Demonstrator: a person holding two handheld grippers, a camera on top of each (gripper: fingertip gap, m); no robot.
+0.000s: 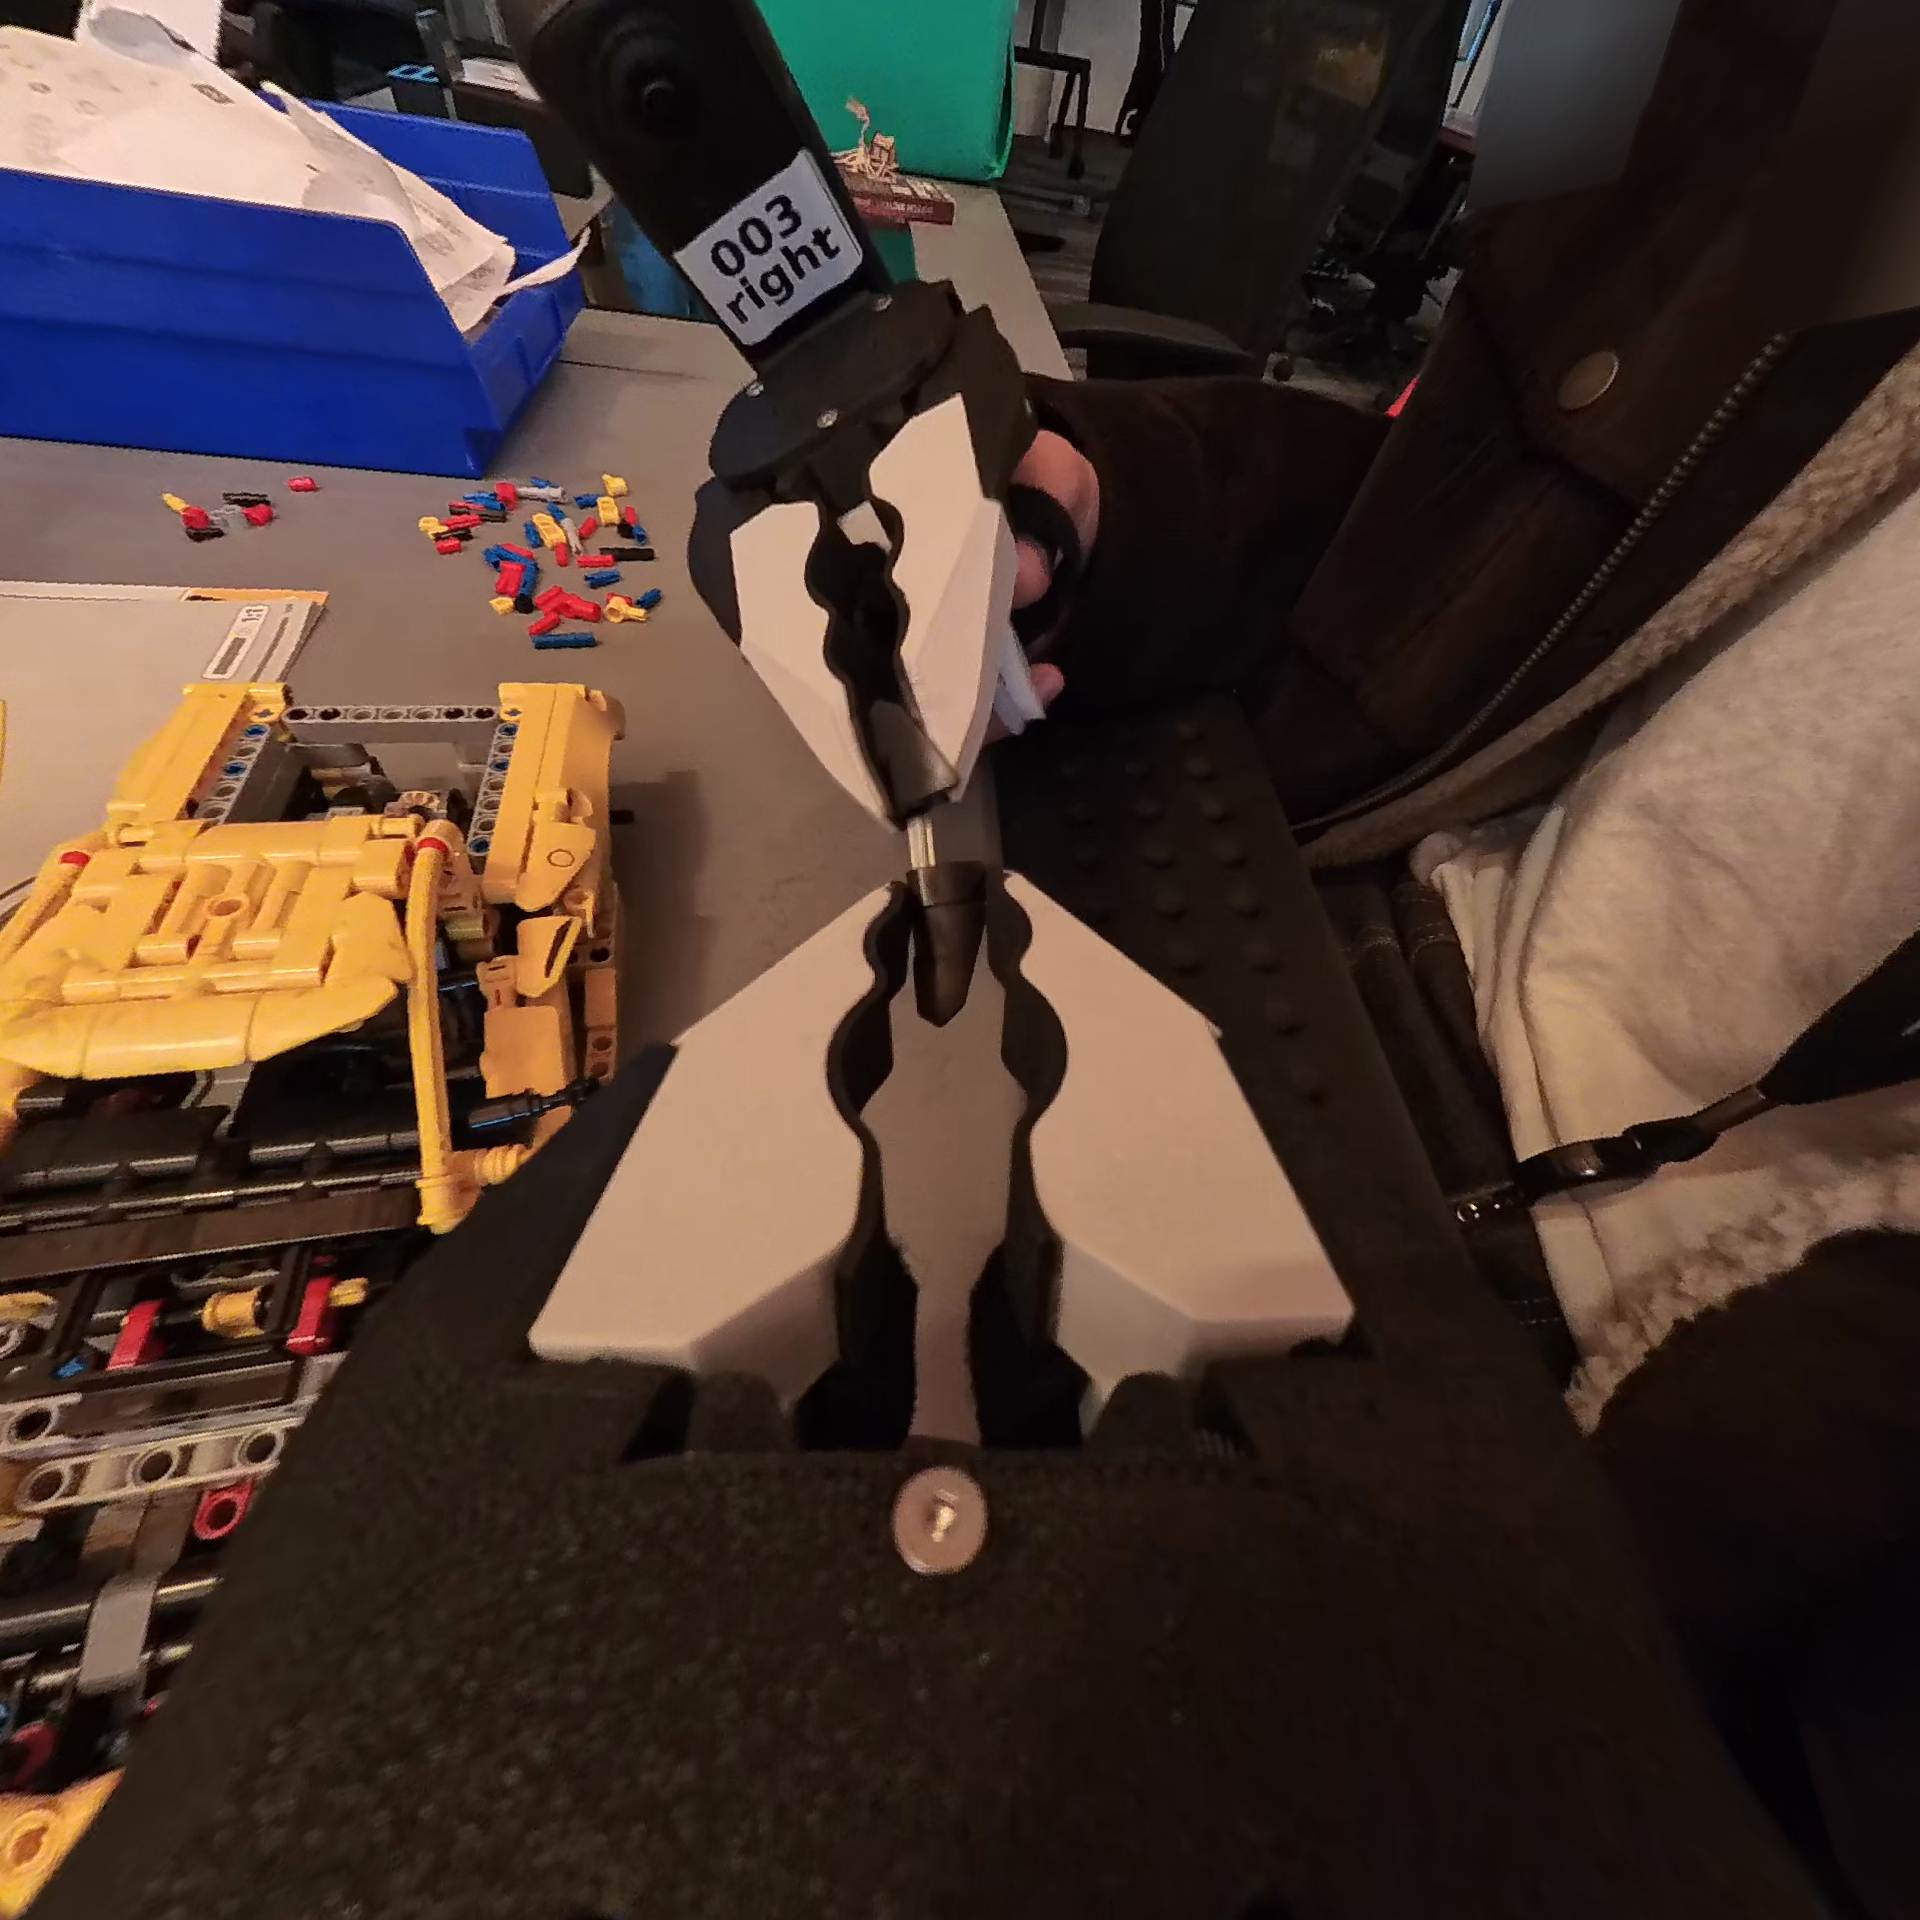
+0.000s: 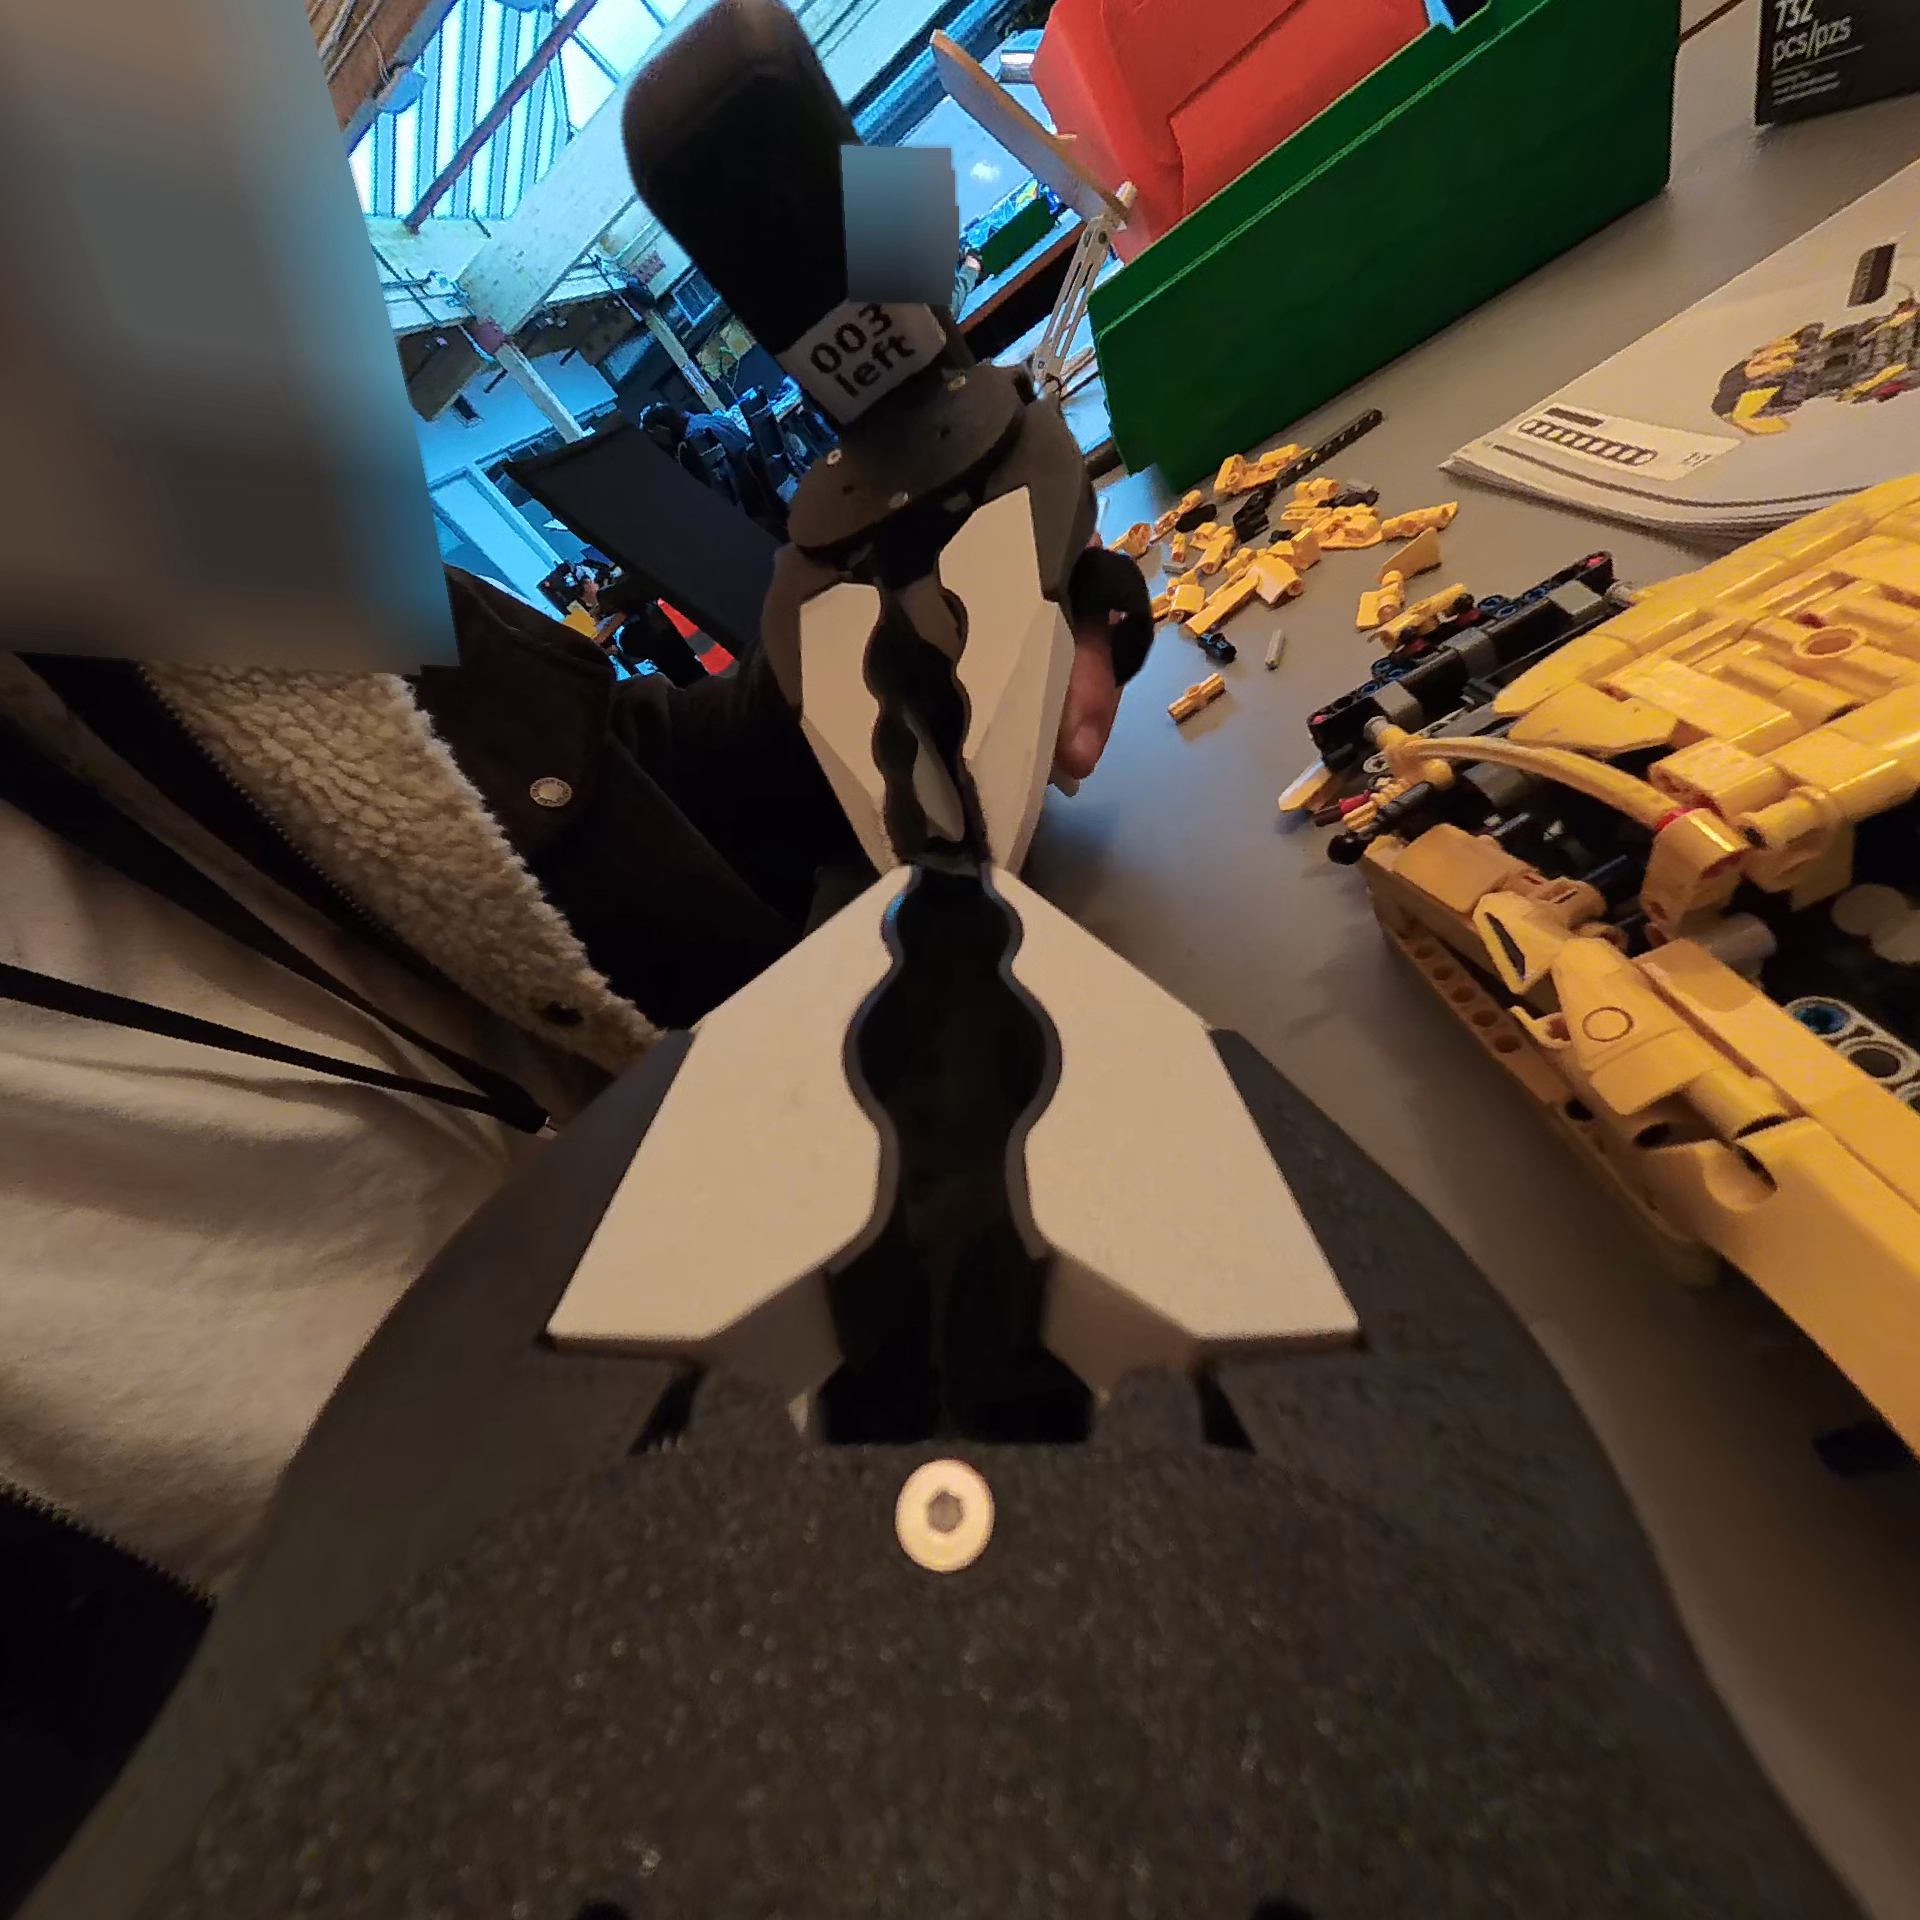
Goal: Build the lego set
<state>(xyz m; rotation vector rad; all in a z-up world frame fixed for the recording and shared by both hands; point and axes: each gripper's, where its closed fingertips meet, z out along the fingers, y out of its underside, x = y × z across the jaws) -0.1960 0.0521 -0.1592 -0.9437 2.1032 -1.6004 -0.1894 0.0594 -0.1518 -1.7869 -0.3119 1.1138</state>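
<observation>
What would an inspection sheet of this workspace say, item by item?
Surface: grey table, in use.
Job's things: part-built yellow model; loose small pieces; instruction booklet.
Clutter: blue bin holding papers; green bin.
Grippers: left gripper and right gripper meet tip to tip, each shut on one end of a small dark part.
Cables: nothing seen on the table; a black cord crosses the person's jacket.
Surroundings: dark chair; bright hall beyond.

Glossy plastic yellow model [image 1: 301, 935]; matt grey table [image 1: 727, 831]; fleecy jacket lining [image 2: 416, 821].
</observation>
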